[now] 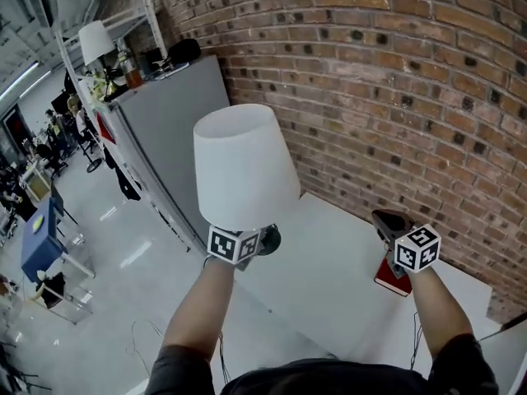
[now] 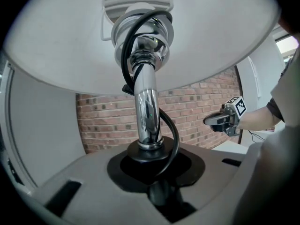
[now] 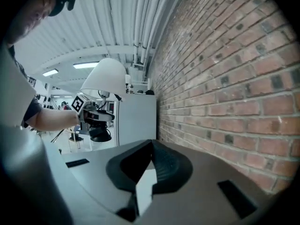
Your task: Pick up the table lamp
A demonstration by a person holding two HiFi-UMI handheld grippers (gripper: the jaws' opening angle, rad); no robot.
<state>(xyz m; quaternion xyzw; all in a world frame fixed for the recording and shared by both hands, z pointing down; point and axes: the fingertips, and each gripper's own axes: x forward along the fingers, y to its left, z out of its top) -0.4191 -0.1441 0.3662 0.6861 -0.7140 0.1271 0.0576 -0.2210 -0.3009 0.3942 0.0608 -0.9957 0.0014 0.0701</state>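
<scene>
— Step in hand?
— Lifting, seemingly all but done: table lamp raised at left, clear of the white table. Left gripper clamped on the chrome stem; right gripper closed, empty, at right.
— Next?
— Likely holding upright, minding the looped cord.

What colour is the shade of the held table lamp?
The table lamp has a plain white shade; the head view shows it best.
</scene>
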